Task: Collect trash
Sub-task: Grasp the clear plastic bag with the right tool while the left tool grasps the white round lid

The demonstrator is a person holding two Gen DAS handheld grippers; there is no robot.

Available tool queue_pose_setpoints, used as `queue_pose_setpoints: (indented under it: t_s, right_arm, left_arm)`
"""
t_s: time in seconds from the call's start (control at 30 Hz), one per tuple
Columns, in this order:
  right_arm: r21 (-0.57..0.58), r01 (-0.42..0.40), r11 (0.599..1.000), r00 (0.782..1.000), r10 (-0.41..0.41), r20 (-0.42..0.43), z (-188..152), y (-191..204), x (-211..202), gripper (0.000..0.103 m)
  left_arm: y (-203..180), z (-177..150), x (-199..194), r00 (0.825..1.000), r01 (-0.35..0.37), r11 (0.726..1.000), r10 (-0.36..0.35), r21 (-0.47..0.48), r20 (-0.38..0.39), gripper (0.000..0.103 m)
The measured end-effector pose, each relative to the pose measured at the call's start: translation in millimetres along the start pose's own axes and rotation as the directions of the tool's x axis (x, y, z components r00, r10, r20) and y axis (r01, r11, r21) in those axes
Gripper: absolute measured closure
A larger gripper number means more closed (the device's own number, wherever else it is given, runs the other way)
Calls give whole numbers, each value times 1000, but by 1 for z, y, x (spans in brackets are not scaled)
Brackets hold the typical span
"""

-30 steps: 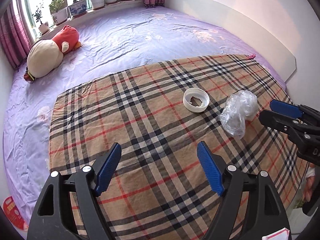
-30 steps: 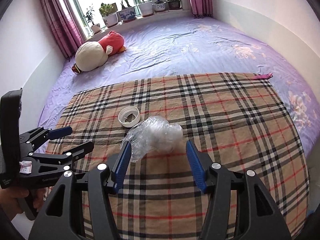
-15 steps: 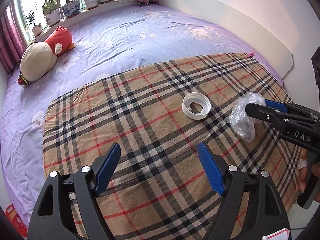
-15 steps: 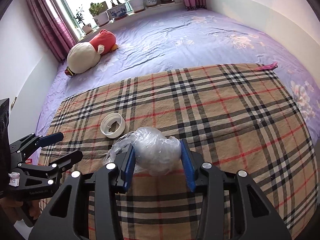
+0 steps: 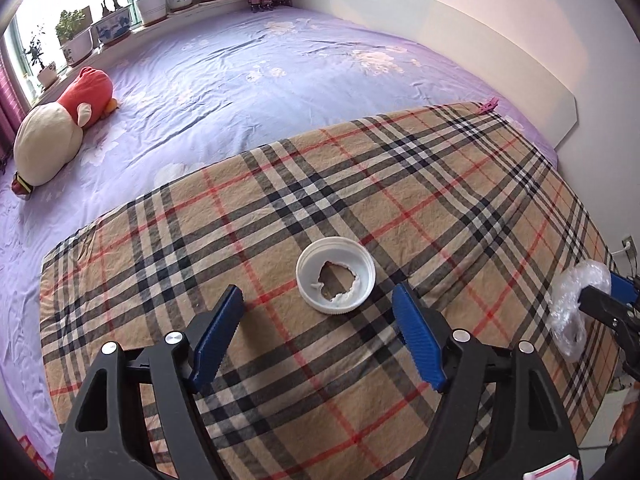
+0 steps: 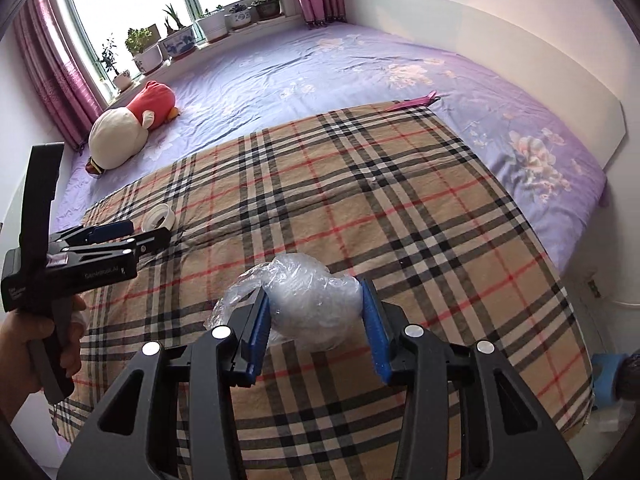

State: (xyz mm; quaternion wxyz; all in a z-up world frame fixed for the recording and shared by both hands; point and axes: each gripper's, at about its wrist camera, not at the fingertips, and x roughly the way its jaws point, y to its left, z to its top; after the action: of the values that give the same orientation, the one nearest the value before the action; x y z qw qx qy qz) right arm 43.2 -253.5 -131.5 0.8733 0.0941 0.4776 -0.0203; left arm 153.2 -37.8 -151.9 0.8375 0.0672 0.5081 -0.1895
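A crumpled clear plastic bag (image 6: 310, 306) is clamped between the blue pads of my right gripper (image 6: 316, 320), lifted above the plaid blanket (image 6: 360, 200). It also shows at the right edge of the left wrist view (image 5: 572, 312). A white round lid with a torn liner (image 5: 335, 274) lies on the blanket (image 5: 440, 200), just ahead of my left gripper (image 5: 320, 336), which is open and empty. The lid also shows in the right wrist view (image 6: 160, 218), beyond the left gripper's fingertips (image 6: 116, 230).
A red and cream plush toy (image 5: 60, 124) lies on the purple sheet (image 5: 240, 60) far left. Potted plants (image 6: 176, 46) line the windowsill. A pink clothespin (image 5: 489, 105) sits at the blanket's far corner. A white wall panel (image 5: 480, 40) runs along the right.
My right gripper closed on the plastic bag and lifted it toward the blanket's right edge. My left gripper moved forward toward the white lid, still open.
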Motion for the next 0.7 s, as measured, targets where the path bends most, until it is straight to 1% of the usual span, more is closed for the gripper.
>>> queue_pose_setpoints:
  t_s: [0.07,0.13,0.17,0.23,0.3,0.37,0.53,0.6,0.67,0.7]
  right_arm:
    - [6,7,1000,1000,-7,6,-2,-3,-4,58]
    - [14,10,1000,1000,-10,14,-2,-5,-7,57]
    - [16,10,1000,1000,-10,17,-3,-6,-9,57]
    - [15,12,1000,1000,-12,23,-3,-6,-11,57]
    - [11,12,1000,1000,-12,22,-5,-6,-12,57]
    - [14,7,1000,1000,-7,20,-7,-7,-12,56]
    - [18,0,1000,1000,0,12,-13,-9,-13,55]
    - [24,-8,1000,1000,8,12,-15,-11,-13,52]
    - [30,-14,999,1000,14,16,-16,-13,-14,42]
    - [32,-11,999,1000,10,20,-16,-13,-15,40]
  left_arm:
    - [-1,4,3,1000,-10,1000,10,8,4,28]
    - [0,6,3,1000,-26,1000,26,16,13,41]
    - [1,6,3,999,-28,999,28,16,17,43]
    - [3,6,1,999,-34,999,34,13,22,56]
    - [5,3,-1,999,-26,1000,26,9,21,60]
    - [6,-2,-5,1000,-20,1000,20,15,20,63]
    - [1,-22,-18,1000,-1,999,1,32,21,63]
    - [0,-28,-21,1000,-2,999,1,37,24,63]
    - [-1,-30,-22,1000,-4,999,3,39,27,63]
    - [-1,-29,-21,1000,-10,999,9,38,29,63]
